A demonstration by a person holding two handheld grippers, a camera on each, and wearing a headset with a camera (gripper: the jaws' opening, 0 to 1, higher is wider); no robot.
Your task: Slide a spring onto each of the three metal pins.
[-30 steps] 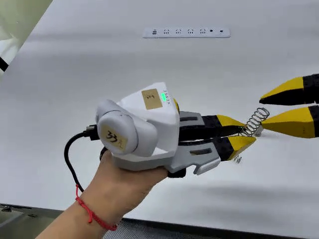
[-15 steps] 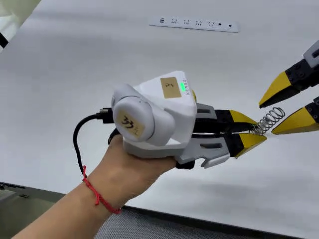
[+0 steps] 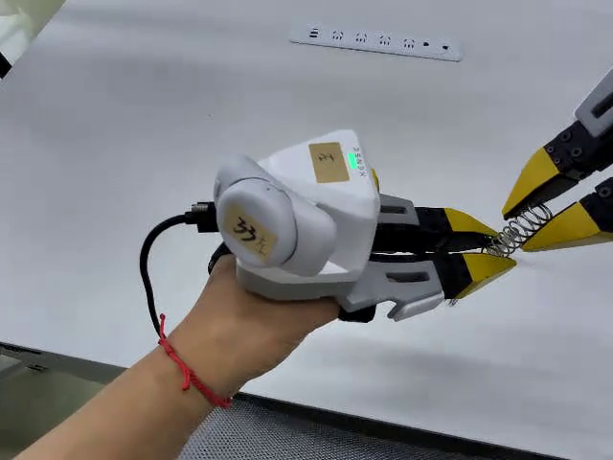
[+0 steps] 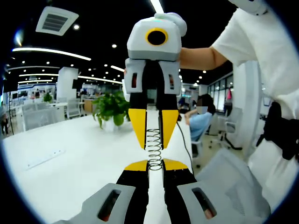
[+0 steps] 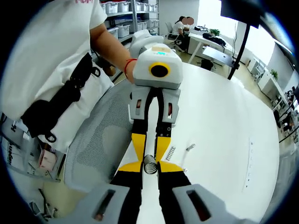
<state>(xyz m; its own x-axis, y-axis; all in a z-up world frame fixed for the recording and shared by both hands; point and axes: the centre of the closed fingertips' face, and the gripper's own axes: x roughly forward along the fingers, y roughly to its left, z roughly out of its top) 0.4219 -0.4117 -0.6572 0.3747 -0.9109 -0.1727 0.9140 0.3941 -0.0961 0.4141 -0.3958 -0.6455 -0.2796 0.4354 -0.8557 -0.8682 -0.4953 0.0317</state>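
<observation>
My left gripper [image 3: 504, 248] points right from a hand at the centre of the head view. Its jaws are nearly together on a thin metal pin, which is mostly hidden. A steel coil spring [image 3: 525, 224] runs from those tips up to the right, between the yellow fingers of my right gripper [image 3: 517, 231], which pinch it. In the left gripper view the spring [image 4: 154, 140] bridges my left gripper [image 4: 155, 164] and the right gripper [image 4: 154, 147]. In the right gripper view the spring [image 5: 149, 164] is seen end-on between my right gripper's jaws [image 5: 149, 168].
All this is held above a white table [image 3: 192, 144] with a white power strip [image 3: 375, 40] at the far side. Another loose spring [image 5: 170, 152] and a small metal piece [image 5: 190, 147] lie on the table. A grey mesh chair [image 5: 98, 135] stands at the table's near edge.
The right gripper has tilted upward and its jaws have narrowed onto the spring. The spring now angles up to the right. The left gripper holds its pose.
</observation>
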